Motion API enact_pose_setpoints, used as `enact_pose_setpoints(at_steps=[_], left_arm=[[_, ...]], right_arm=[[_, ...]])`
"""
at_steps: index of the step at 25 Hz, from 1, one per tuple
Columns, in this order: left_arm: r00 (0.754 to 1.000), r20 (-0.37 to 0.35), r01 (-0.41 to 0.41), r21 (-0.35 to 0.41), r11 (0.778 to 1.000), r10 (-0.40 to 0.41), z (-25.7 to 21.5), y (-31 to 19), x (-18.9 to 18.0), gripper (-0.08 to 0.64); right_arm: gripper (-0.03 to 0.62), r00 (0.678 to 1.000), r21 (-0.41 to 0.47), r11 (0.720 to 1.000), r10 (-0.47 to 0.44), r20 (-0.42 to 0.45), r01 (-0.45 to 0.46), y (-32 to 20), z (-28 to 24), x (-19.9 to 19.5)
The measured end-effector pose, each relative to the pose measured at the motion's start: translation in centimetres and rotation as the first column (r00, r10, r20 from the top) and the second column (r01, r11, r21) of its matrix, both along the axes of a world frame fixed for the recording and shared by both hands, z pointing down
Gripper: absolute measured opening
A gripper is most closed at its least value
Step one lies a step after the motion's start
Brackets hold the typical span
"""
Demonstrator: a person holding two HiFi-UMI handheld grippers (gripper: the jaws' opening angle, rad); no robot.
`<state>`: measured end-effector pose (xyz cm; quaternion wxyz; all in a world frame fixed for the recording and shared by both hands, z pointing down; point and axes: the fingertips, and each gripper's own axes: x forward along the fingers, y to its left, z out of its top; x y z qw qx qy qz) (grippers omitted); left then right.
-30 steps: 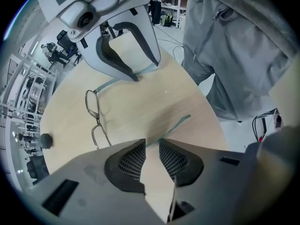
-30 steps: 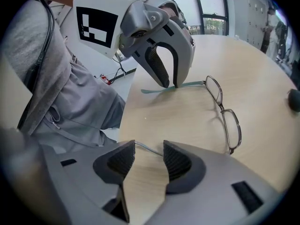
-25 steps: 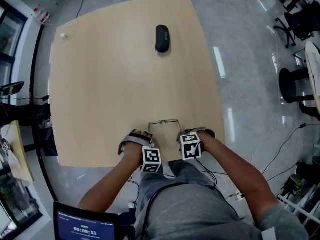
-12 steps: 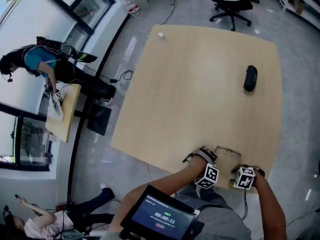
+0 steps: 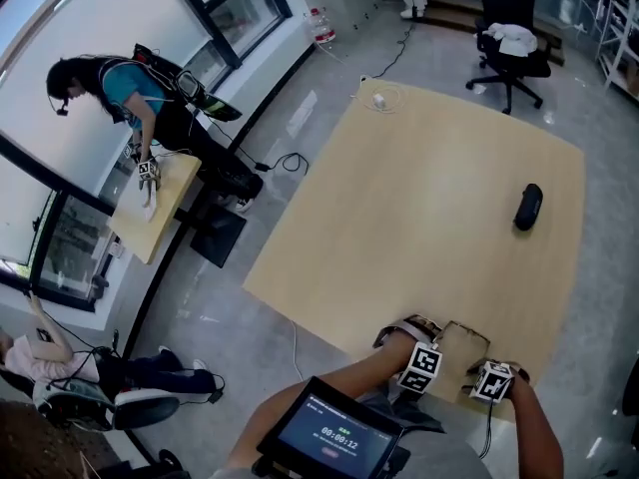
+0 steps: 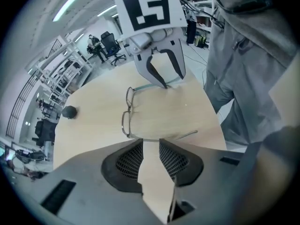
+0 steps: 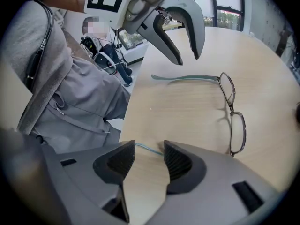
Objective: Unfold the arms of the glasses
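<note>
1. Our head view has swung left since the earlier frame; both grippers stay at the near edge of the table [image 5: 419,198].
2. Left gripper [image 6: 151,144], right gripper [image 7: 149,150] — jaws apart, gripping nothing; glasses [image 7: 232,108] flat between them, arms unfolded.

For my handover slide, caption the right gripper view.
Glasses on the table, arms unfolded: one arm tip between the right gripper's open jaws, left gripper open near the other.

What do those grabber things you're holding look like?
The left gripper and right gripper are both smooth grey, each with two curved jaws lined with black dotted pads. On top of each sits a white cube printed with black square markers. The person wears grey clothes.
</note>
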<state>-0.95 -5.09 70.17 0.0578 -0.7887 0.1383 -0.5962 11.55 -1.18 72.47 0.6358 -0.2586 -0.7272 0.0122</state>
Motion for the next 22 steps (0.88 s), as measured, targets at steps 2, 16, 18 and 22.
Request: enact_pose_setpoints(at_steps=[2,16,18,22], left_arm=[[0.994,-0.069,0.085,0.001,0.996,-0.084,-1.5,0.0,-0.6,0.086],[0.513,-0.542,0.771,-0.05,0.634,-0.666,-15.0,2.8,-12.3,0.084],[0.459,-0.583,0.808,-0.04,0.588,-0.67,-16.9,3.6,-14.3,0.084],[0.368,-0.674,0.855,-0.025,0.518,-0.641,-21.1,4.8,-16.1,0.071]], right_arm=[[0.188,1.0,-0.003,1.0,-0.006,-0.005,0.006,0.1,-0.8,-0.2],[0.187,0.939,-0.043,0.97,0.241,0.246,-0.238,-1.7,-7.2,-3.6],[0.187,0.908,-0.044,0.955,0.291,0.302,-0.292,-2.5,-8.7,-4.7],[0.187,0.813,-0.044,0.91,0.39,0.431,-0.413,-4.7,-12.8,-5.7]])
